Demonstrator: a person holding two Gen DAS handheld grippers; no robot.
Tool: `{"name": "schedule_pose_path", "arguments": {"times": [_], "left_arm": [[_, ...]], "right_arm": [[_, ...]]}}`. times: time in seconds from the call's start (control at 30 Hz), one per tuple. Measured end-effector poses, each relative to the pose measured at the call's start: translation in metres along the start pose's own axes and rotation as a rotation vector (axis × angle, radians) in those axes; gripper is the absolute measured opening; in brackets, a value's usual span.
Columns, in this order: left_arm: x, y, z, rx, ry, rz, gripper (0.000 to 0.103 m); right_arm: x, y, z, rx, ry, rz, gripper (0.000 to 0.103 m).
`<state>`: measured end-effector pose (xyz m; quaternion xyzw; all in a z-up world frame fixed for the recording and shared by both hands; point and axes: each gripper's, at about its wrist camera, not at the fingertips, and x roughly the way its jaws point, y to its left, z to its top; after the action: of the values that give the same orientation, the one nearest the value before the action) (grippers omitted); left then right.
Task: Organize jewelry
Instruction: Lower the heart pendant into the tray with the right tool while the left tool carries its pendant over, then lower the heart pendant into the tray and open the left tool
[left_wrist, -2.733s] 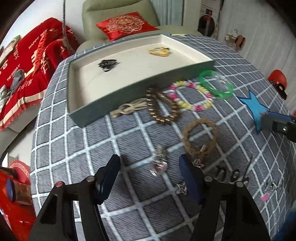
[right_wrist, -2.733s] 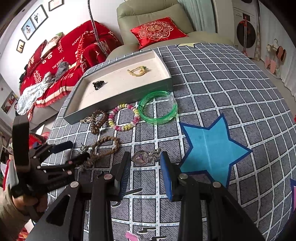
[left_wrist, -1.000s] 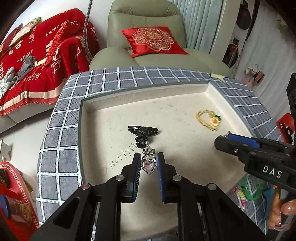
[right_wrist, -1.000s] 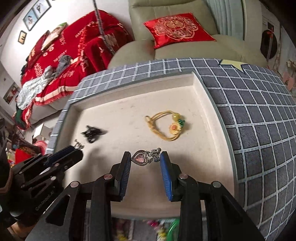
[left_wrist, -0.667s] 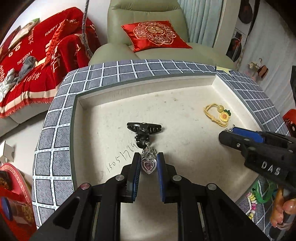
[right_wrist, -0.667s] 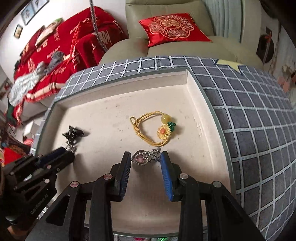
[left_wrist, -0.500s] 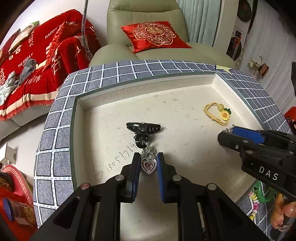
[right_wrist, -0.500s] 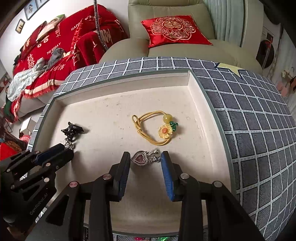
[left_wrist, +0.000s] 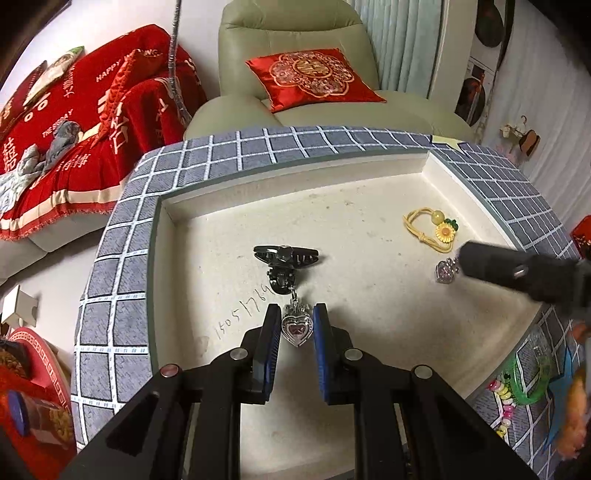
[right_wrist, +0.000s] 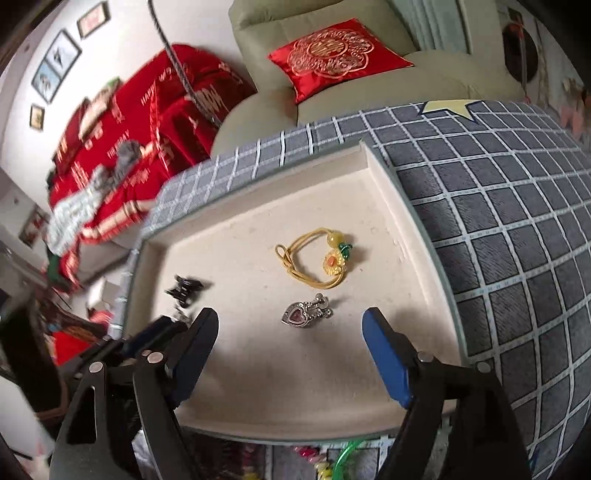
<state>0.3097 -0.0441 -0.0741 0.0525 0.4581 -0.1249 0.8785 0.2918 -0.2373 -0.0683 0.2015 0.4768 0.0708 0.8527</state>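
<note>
Partway through: cream felt-lined tray (right_wrist: 388, 199) is holding the yellow cord bracelet (right_wrist: 317, 264), black claw clip (left_wrist: 284, 258) and one silver heart earring (right_wrist: 301, 315), lying between the spread right tool (right_wrist: 290, 328); left tool (left_wrist: 295, 332) is pinching its matching heart earring (left_wrist: 296, 328) over the tray; beaded and green plastic bangles (left_wrist: 532, 373) are waiting on the checked bench (right_wrist: 517, 229)
</note>
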Motion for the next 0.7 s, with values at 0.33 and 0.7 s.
{"name": "schedule_pose_path", "arguments": {"times": [0.33,0.7], "left_arm": [[-0.004,-0.001,0.004,-0.018,-0.009,0.012,0.033],[-0.028,-0.008,0.009,-0.015,-0.085,-0.007,0.033]], "right_arm": [[-0.044,-0.008,-0.01,0.028,-0.063,0.015,0.083],[-0.07,-0.024,-0.037,0.038,-0.072,-0.015,0.096]]}}
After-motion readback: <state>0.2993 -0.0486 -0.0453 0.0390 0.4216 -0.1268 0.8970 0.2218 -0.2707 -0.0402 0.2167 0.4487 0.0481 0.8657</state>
